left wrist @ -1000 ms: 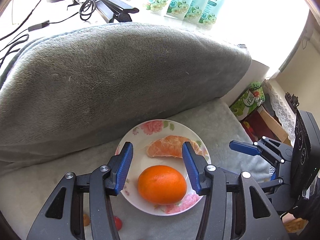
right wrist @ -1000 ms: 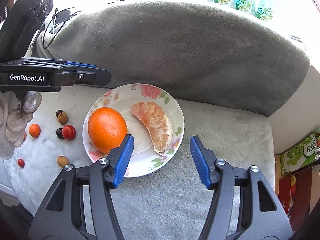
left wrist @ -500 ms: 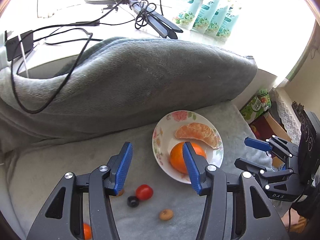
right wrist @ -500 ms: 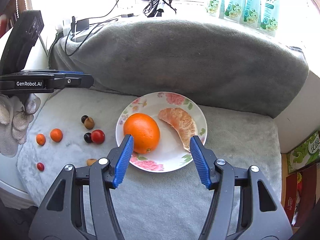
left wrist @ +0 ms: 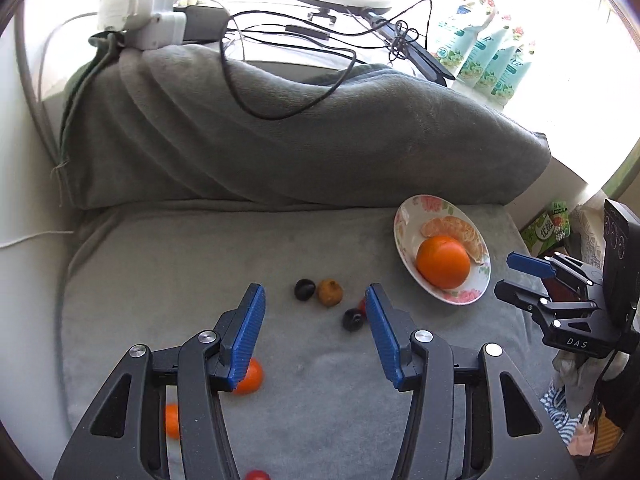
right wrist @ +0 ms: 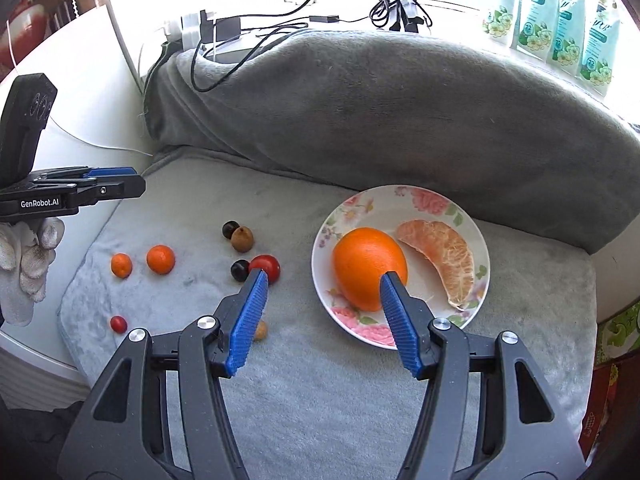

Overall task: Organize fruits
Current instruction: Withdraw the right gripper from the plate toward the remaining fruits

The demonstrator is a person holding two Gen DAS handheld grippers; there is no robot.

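The left gripper [left wrist: 315, 330] hangs open and empty over the loose small fruits; the right gripper [right wrist: 321, 312], also open and empty, hovers at the near edge of the floral plate [right wrist: 404, 198]. To gather well, I judge, centre the jaws on one piece, say the cherry tomato [right wrist: 267, 266], before closing; the orange [right wrist: 366, 262] and peeled segment [right wrist: 442, 246] already sit on the plate. All rests on a soft grey blanket [right wrist: 320, 400] near a bright, cable-strewn sill.

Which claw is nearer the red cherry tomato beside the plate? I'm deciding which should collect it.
Left, I judge. The left claw hangs above the loose fruits, the red cherry tomato peeking beside its right finger. The right claw hovers toward the plate, its left fingertip near the tomato.
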